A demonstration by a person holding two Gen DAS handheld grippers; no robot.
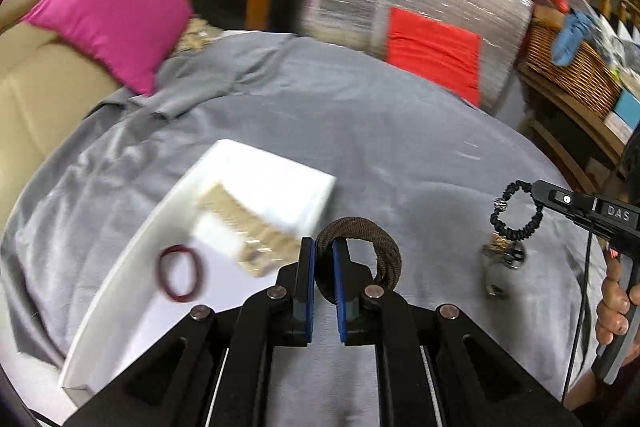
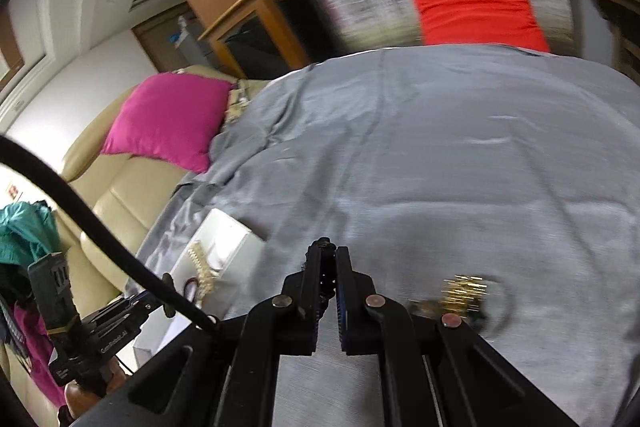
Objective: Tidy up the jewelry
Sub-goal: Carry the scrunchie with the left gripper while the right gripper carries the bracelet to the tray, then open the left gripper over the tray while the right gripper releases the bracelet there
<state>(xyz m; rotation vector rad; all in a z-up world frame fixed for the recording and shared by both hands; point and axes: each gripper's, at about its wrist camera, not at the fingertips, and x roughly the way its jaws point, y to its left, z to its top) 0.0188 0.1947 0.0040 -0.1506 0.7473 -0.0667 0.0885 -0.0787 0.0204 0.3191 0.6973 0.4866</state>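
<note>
The left gripper (image 1: 323,255) pinched a brown band (image 1: 374,251) beside the tray (image 1: 120,291); the right gripper (image 2: 329,254) pinched a black bracelet (image 1: 516,215) above the cloth (image 1: 400,147). Either thin loop could slip and miss the tray.

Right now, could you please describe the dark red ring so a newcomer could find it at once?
Start at the grey cloth over the table, then find the white tray on its left side. Inside lies the dark red ring, a thin elastic loop flat on the tray floor beside the beige comb-like piece. It is the only red loop; the left gripper holds a thick brown one.
</note>
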